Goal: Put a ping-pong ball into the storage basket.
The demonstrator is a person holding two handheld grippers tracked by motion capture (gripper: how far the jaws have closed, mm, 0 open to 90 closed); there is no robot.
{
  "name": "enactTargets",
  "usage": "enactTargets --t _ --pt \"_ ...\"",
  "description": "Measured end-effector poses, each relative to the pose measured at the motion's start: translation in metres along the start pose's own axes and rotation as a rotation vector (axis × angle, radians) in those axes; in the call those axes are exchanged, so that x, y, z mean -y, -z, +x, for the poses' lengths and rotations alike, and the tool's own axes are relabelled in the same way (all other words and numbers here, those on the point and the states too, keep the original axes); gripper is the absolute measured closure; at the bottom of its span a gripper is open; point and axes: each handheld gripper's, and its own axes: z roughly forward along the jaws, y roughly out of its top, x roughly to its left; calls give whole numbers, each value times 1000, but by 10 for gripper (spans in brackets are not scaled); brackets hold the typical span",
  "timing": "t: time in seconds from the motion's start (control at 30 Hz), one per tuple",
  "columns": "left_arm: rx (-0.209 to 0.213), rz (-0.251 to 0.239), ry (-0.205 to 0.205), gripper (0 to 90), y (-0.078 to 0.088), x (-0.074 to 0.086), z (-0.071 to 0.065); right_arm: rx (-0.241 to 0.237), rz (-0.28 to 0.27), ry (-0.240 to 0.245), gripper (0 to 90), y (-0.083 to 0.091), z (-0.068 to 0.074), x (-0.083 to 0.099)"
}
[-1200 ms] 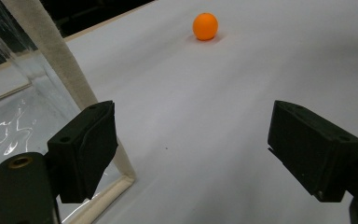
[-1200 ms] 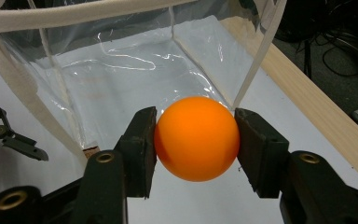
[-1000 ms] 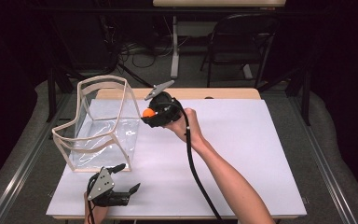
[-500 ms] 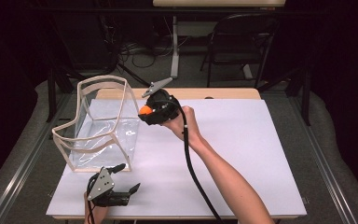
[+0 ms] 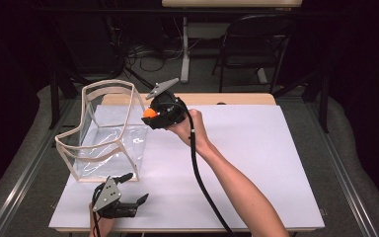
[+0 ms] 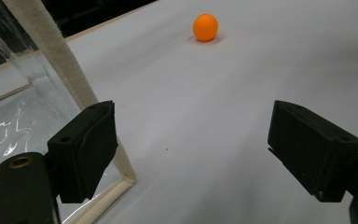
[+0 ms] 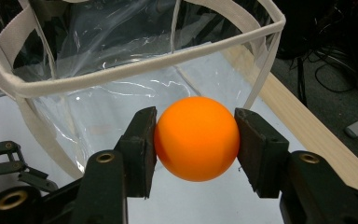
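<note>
My right gripper [image 5: 151, 115] is shut on an orange ball [image 5: 149, 112], held in the air just right of the clear bag's [image 5: 103, 143] upper rim. In the right gripper view the ball [image 7: 196, 138] sits squeezed between both pads, with the bag's cream-trimmed opening [image 7: 135, 63] right behind it. My left gripper [image 5: 137, 186] rests low near the table's front edge, in front of the bag, open with nothing between its pads. In the left gripper view [image 6: 191, 144] the bag's corner trim [image 6: 51, 51] is at left, and an orange ball [image 6: 205, 27] lies far ahead on the white surface.
The white table top [image 5: 276, 163] stretches to the right of the forearm. A wooden strip [image 5: 237, 98] runs along its far edge. Beyond it stand a dark chair [image 5: 256, 44] and floor cables [image 5: 143, 54]. My right gripper's black cable [image 5: 202, 182] trails along the arm.
My right gripper has drifted slightly left and up toward the bag's rim with the ball in it. The left gripper has stayed where it was.
</note>
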Motion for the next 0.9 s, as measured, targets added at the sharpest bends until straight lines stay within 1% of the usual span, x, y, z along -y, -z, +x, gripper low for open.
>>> enactTargets --t 0.23,0.37,0.9 --pt "-4 0 0 157 1 0 0 -3 -12 -1 508 0 3 -6" --pt "-5 -1 -1 158 1 0 0 -3 -19 7 509 1 4 -9" --pt "-3 -3 0 158 1 0 0 0 -53 1 509 1 8 -17"
